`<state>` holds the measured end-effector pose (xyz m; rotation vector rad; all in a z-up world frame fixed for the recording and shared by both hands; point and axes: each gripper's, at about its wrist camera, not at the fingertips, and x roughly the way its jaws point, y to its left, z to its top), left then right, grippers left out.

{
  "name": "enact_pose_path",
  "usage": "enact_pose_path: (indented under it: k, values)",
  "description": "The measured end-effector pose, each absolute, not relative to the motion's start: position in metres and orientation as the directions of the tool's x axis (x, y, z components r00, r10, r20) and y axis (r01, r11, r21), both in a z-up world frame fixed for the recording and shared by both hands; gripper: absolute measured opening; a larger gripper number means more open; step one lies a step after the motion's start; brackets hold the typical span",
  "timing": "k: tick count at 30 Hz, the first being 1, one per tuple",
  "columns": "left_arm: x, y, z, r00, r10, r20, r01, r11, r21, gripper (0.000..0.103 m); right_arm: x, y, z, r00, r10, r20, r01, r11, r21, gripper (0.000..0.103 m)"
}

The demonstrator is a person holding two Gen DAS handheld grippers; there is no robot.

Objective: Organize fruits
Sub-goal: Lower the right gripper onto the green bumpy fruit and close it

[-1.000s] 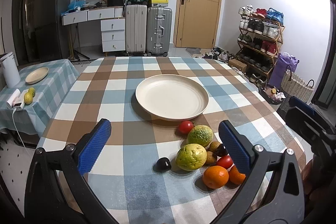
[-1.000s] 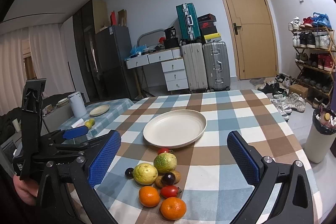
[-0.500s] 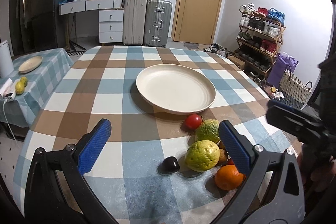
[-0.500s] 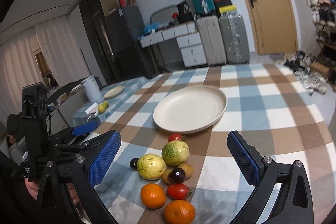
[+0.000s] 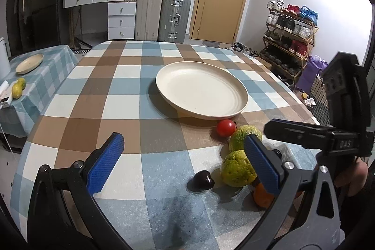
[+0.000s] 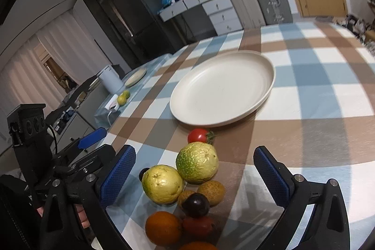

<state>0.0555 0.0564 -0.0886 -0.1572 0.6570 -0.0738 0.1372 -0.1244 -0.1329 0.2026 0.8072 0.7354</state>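
A large cream plate (image 5: 201,90) (image 6: 222,88) sits empty mid-table. Near the front edge lies a cluster of fruit: a red tomato (image 5: 225,127) (image 6: 197,135), a green guava (image 5: 241,136) (image 6: 197,162), a yellow guava (image 5: 236,171) (image 6: 162,183), a dark plum (image 5: 203,178) (image 6: 195,205), an orange (image 6: 163,227), and small brown fruits (image 6: 211,189). My left gripper (image 5: 184,162) is open, low over the table left of the cluster. My right gripper (image 6: 195,178) is open above the cluster, its fingers either side of the guavas, touching nothing.
The checked tablecloth (image 5: 112,95) covers the table. A lower side table at left holds a small plate (image 5: 29,63), two lemons (image 5: 16,90) and a white kettle (image 6: 110,81). Suitcases, drawers, a door and a shoe rack (image 5: 290,39) stand behind.
Both grippers have lowered and moved forward toward the fruit. The right gripper tilted down over the cluster; its fingers now frame the guavas. Both stayed open.
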Motion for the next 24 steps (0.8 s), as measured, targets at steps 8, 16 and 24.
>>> enact_pose_path:
  k: [8,16,24]
  values:
    - [0.058,0.064,-0.095,0.782,-0.122,-0.611,0.005,0.982,-0.19,0.102,0.149,-0.111,-0.147,0.378,0.681,-0.627,-0.509,0.719,0.474,0.1]
    - [0.059,0.063,-0.099,0.778,-0.118,-0.617,-0.004,0.981,-0.193,0.102,0.151,-0.109,-0.153,0.344,0.697,-0.629,-0.504,0.702,0.503,0.081]
    - [0.06,0.061,-0.099,0.777,-0.115,-0.619,0.001,0.983,-0.181,0.102,0.158,-0.109,-0.163,0.308,0.7,-0.644,-0.476,0.699,0.533,0.05]
